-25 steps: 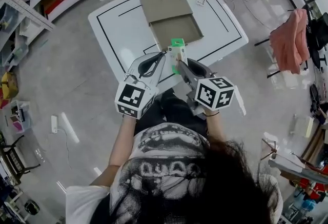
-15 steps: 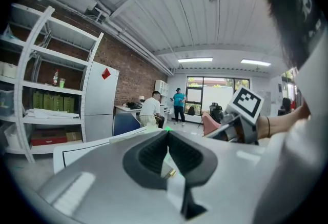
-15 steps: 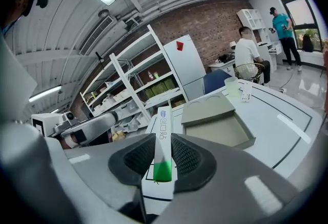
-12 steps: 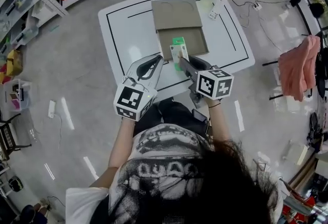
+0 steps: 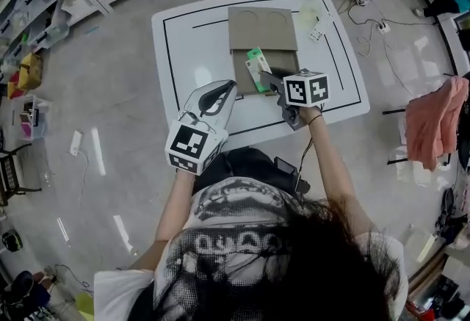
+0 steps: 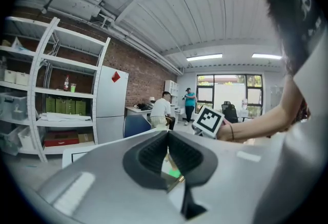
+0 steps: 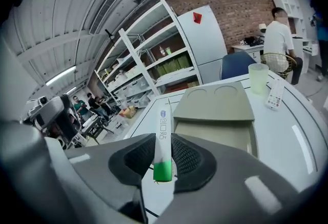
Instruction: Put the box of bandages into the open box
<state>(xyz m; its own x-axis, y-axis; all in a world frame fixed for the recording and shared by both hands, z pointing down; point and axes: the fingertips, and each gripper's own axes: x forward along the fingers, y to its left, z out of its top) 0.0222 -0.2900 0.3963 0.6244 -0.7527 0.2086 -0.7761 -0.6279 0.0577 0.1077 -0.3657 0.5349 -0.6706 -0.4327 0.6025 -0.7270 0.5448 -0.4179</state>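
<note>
Two findings: right gripper [image 5: 267, 78], clamped on bandage box [image 5: 256, 67], has advanced up-frame over the open box [image 5: 284, 61]; left gripper [image 5: 223, 92] has its jaws together.

White table [image 5: 191, 55], black-outlined, stood on grey glossy floor [image 5: 110, 128]. Open box [image 5: 262, 28] lay on table, centred toward far edge, brown cardboard, lid flap folded back flat. Pale translucent cup [image 5: 309, 16] upright just right of flap. White remote [image 5: 320, 29] flat beside cup, near table's right edge.
</note>
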